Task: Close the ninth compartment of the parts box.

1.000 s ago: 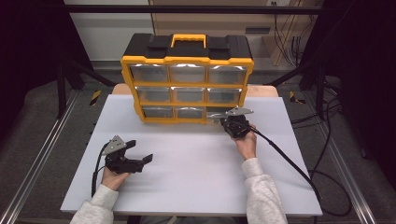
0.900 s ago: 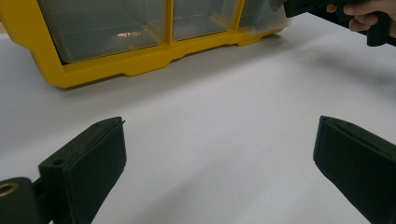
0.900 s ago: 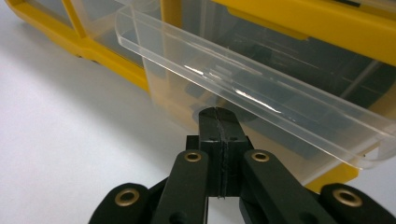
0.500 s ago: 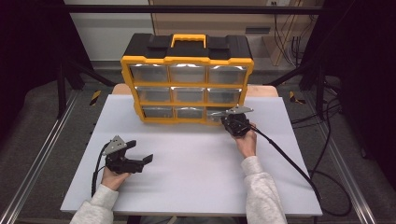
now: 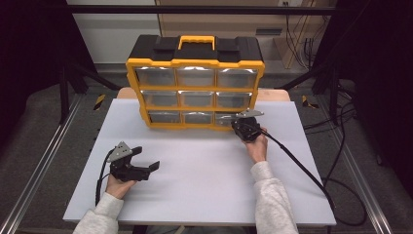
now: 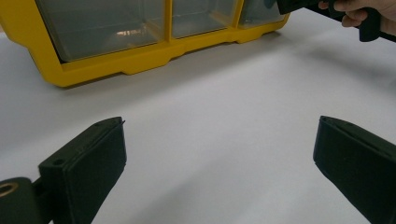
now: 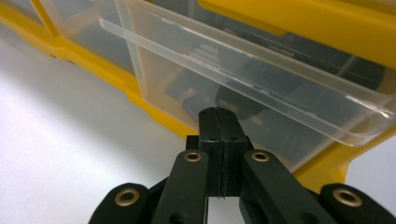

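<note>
A yellow and black drawer organizer (image 5: pixel 195 83) stands at the back of the white table (image 5: pixel 204 195), with clear drawers in three rows. My right gripper (image 5: pixel 238 124) is at its bottom right drawer (image 5: pixel 225 118), held by a hand. In the right gripper view the jaws (image 7: pixel 219 114) are shut flat against each other, their tip against the clear front of that drawer (image 7: pixel 261 88); I see nothing between them. Dark items lie inside the drawer. My left gripper (image 5: pixel 145 158) rests on the table at the front left, open. In the left gripper view its jaws (image 6: pixel 219 126) stand wide apart over bare table.
The organizer's yellow base (image 6: pixel 140 60) runs across the far side in the left gripper view. A black cable (image 5: pixel 302 165) trails from the right gripper off the table's right side. Metal rails (image 5: pixel 44 161) flank the table.
</note>
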Action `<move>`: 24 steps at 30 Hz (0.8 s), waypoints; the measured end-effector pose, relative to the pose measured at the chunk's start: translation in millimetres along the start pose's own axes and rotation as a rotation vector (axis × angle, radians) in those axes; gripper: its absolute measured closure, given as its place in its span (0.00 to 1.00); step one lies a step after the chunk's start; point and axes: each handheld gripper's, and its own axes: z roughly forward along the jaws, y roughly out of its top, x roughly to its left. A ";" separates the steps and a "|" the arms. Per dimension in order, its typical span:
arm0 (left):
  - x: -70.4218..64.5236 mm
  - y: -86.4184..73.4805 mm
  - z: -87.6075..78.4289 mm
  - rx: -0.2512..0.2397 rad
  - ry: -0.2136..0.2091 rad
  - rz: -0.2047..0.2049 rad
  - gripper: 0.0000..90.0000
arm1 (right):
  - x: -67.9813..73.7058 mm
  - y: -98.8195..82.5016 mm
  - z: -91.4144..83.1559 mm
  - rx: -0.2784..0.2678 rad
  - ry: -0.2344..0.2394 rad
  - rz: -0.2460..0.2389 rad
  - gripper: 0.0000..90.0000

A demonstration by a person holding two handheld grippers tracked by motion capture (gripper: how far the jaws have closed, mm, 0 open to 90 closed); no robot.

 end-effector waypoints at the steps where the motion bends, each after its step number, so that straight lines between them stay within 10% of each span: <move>1: 0.0 0.0 0.1 0.000 0.000 0.000 0.02 | -0.3 0.0 0.5 0.000 -0.002 0.002 1.00; 24: 0.1 0.0 -0.2 0.000 0.003 0.001 0.02 | -4.4 -0.6 7.7 0.020 -0.029 0.003 1.00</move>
